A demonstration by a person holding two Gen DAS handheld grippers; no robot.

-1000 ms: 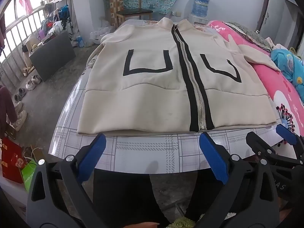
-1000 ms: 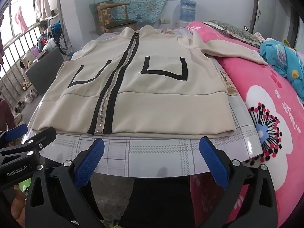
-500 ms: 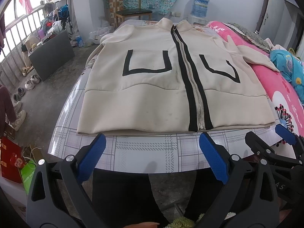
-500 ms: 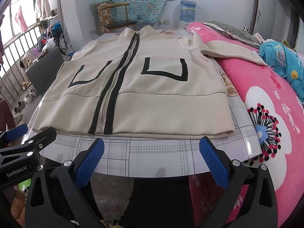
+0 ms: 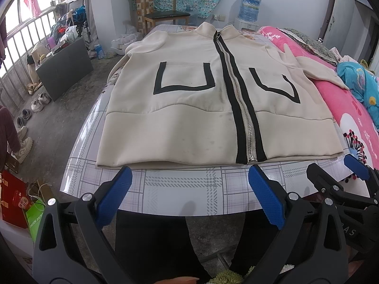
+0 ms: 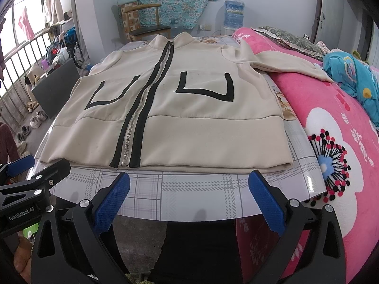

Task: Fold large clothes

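Note:
A beige zip jacket [image 5: 189, 108] with black trim lies flat, front up and zipped, on the checked table [image 5: 184, 189]; it also shows in the right wrist view [image 6: 189, 123]. Its right sleeve [image 6: 284, 65] stretches onto the pink blanket. My left gripper [image 5: 189, 189] is open and empty, just short of the table's near edge below the hem. My right gripper [image 6: 189, 189] is open and empty, also below the hem, to the right of the left one; it shows in the left wrist view [image 5: 341, 177].
A pink flowered blanket [image 6: 343, 142] lies right of the table with blue clothing [image 6: 350, 75] on it. A wooden chair [image 5: 165, 14] and a water bottle [image 5: 248, 7] stand behind. A dark box [image 5: 64, 68], shoes and bags sit on the floor at left.
Both grippers have drifted very slightly; the jacket has not moved and both grippers stay open.

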